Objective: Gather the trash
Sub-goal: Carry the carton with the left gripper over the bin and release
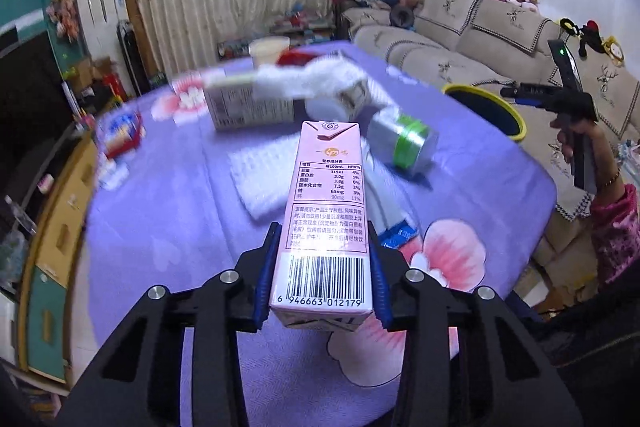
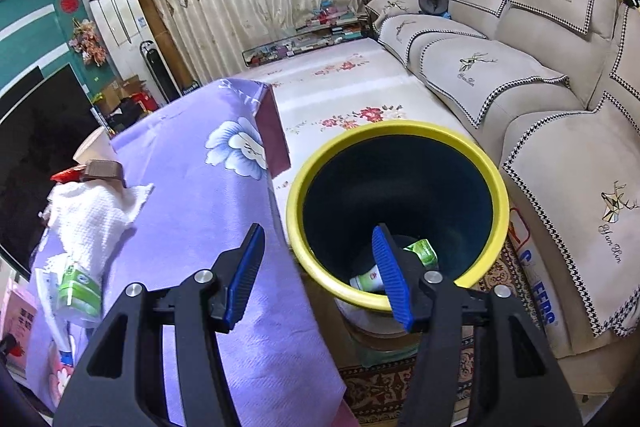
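Note:
My left gripper (image 1: pixel 323 227) is shut on a pink milk carton (image 1: pixel 326 211) and holds it lengthwise above the purple tablecloth (image 1: pixel 180 227). More trash lies beyond it: a larger carton (image 1: pixel 248 107), white tissue (image 1: pixel 304 79), a green-banded package (image 1: pixel 404 141) and a white paper towel (image 1: pixel 264 175). My right gripper (image 2: pixel 320 247) is open and empty over the table edge and the rim of the yellow-rimmed dark bin (image 2: pixel 400 203); its hand-held body also shows in the left wrist view (image 1: pixel 568 95). The bin holds a white bottle (image 2: pixel 366 281) and a green item (image 2: pixel 422 251).
A beige sofa (image 2: pixel 520 87) runs along the right, close to the bin. A floral white surface (image 2: pixel 340 99) lies beyond the table. Crumpled tissue (image 2: pixel 88 219) and a green pack (image 2: pixel 78 291) lie on the cloth. A TV (image 2: pixel 36 131) stands at the left.

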The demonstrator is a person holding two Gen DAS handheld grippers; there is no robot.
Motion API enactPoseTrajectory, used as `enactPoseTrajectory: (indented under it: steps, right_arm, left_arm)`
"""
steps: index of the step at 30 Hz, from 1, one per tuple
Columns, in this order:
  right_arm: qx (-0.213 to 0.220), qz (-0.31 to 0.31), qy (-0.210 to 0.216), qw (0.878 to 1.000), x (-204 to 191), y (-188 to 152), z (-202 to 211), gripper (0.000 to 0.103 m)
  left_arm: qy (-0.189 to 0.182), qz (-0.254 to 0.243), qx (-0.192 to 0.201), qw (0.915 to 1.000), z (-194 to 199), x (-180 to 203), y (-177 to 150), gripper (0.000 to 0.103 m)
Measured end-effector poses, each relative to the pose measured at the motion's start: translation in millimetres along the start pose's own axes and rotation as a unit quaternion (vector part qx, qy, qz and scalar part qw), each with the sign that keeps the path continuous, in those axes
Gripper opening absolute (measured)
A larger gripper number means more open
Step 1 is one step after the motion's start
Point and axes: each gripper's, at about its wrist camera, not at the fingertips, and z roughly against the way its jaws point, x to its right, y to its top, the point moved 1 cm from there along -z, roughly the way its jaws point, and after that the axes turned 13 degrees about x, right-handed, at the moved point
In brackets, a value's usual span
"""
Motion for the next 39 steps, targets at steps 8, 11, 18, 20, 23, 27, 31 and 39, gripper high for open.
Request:
enactPoseTrajectory:
  steps: [8, 11, 18, 20, 23, 27, 31, 39]
  right_arm:
    - [0.033, -0.009, 0.0, 0.999, 10.9, -1.2, 39.9, 0.053]
    - [0.044, -0.01, -0.013, 0.999, 21.6, -1.1, 54.5, 0.053]
    - [0.065, -0.027, -0.059, 0.996, 64.0, -4.1, 78.6, 0.054]
    - [0.064, -0.041, -0.069, 0.995, 79.4, -7.5, 81.2, 0.055]
    - [0.062, -0.056, -0.082, 0.993, 97.6, -12.2, 82.8, 0.055]
    - [0.06, -0.072, -0.098, 0.991, 119.1, -19.0, 85.7, 0.055]
    - [0.057, -0.083, -0.107, 0.989, 134.9, -23.2, 86.5, 0.055]
    - [0.045, -0.101, -0.125, 0.986, 153.6, -34.8, 84.7, 0.058]
  left_arm:
    - [-0.022, -0.009, 0.029, 0.9993, -5.0, 31.0, 62.3, 0.04]
    - [-0.048, -0.009, 0.03, 0.9984, -29.0, 52.1, 85.4, 0.04]
    - [-0.134, -0.027, 0.016, 0.9904, -107.0, 126.5, 139.9, 0.04]
    - [-0.153, -0.03, 0.005, 0.9877, -133.4, 149.8, 151.6, 0.04]
    - [-0.179, -0.034, -0.02, 0.9831, -175.2, 189.1, 164.3, 0.04]
    - [-0.196, -0.045, -0.046, 0.9786, -236.3, 243.7, 176.5, 0.04]
    - [-0.192, -0.062, -0.066, 0.9773, -284.6, 289.5, 180.8, 0.04]
    - [-0.174, -0.085, -0.1, 0.976, -343.9, 341.5, 171.9, 0.043]
